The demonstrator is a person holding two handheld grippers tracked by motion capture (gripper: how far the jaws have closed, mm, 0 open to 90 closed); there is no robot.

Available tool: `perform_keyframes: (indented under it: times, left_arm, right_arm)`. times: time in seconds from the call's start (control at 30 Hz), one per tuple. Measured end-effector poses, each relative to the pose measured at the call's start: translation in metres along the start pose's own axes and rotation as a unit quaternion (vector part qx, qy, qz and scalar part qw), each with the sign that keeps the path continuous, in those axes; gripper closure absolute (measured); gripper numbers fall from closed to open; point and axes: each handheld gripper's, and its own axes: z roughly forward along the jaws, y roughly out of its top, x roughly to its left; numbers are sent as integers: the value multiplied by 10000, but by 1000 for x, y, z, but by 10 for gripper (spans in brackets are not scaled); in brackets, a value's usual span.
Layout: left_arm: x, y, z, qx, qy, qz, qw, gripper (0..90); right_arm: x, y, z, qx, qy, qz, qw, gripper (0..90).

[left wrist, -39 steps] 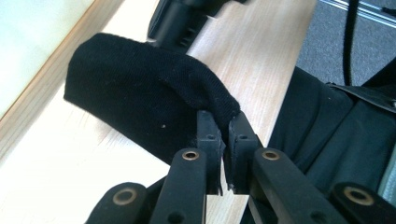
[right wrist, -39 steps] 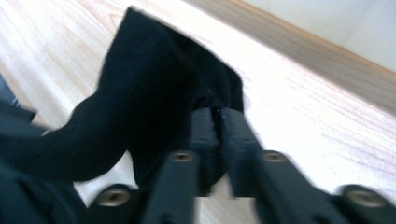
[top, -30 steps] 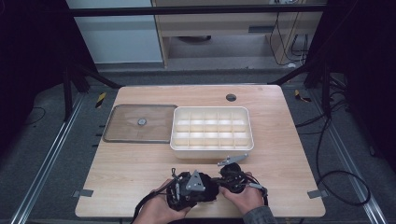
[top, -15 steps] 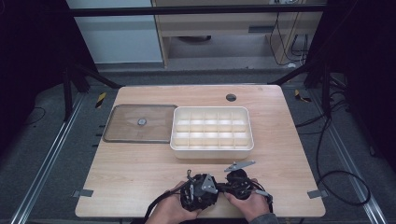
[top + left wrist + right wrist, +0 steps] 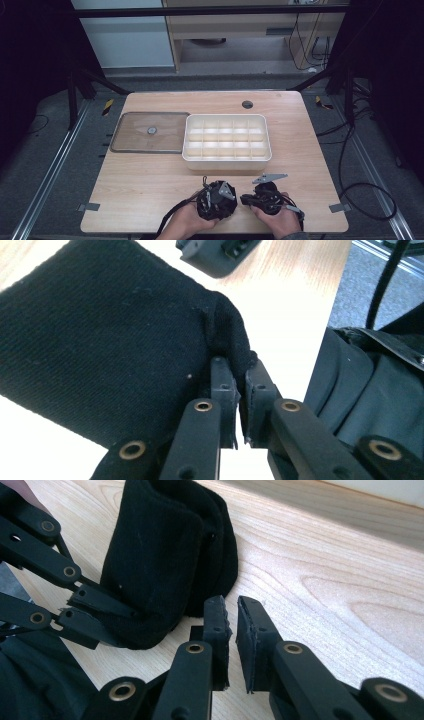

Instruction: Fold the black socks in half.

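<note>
A black knitted cloth (image 5: 110, 340) lies near the table's front edge, folded over on the wood (image 5: 160, 555). My left gripper (image 5: 239, 372) is shut on an edge of the cloth, with fabric bunched between its pads. In the right gripper view the left gripper (image 5: 120, 622) comes in from the left, pinching the cloth's lower corner. My right gripper (image 5: 231, 605) sits just right of the cloth. Its jaws have just been opening and stand a narrow gap apart with nothing between them. In the high view the left gripper (image 5: 216, 200) and right gripper (image 5: 260, 196) sit close together.
A white compartment tray (image 5: 227, 159) stands just behind the hands, and a flat clear lid (image 5: 150, 131) with a small knob lies to its left. There is a round hole (image 5: 247, 104) in the table at the back. Dark clothing (image 5: 370, 390) shows beyond the table's front edge.
Both hands have drifted to the right along the front edge and slightly toward it. The right gripper's grey plate has shifted right with them.
</note>
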Motion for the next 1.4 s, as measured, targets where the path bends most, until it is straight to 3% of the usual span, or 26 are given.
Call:
perform_keyframes:
  times: [0.07, 0.37, 0.83, 1.23, 1.4]
  left_arm:
    - [1, 0, 0, -54, 46, -74, 9999, 856]
    - [0, 1, 1, -50, 101, -43, 9999, 852]
    - [5, 1, 3, -105, 51, -231, 9997, 848]
    - [9, -1, 0, -159, 47, -273, 9995, 825]
    - [8, -2, -3, -270, 207, -289, 9990, 810]
  right_arm:
    - [0, -1, 0, -17, -17, -15, 10000, 827]
    - [1, -1, 1, 9, -81, -32, 10000, 807]
    - [-2, -4, 0, -13, -171, -15, 9999, 785]
    - [2, -1, 6, 37, -108, 19, 9999, 742]
    - [1, -1, 6, 57, -112, 34, 9999, 727]
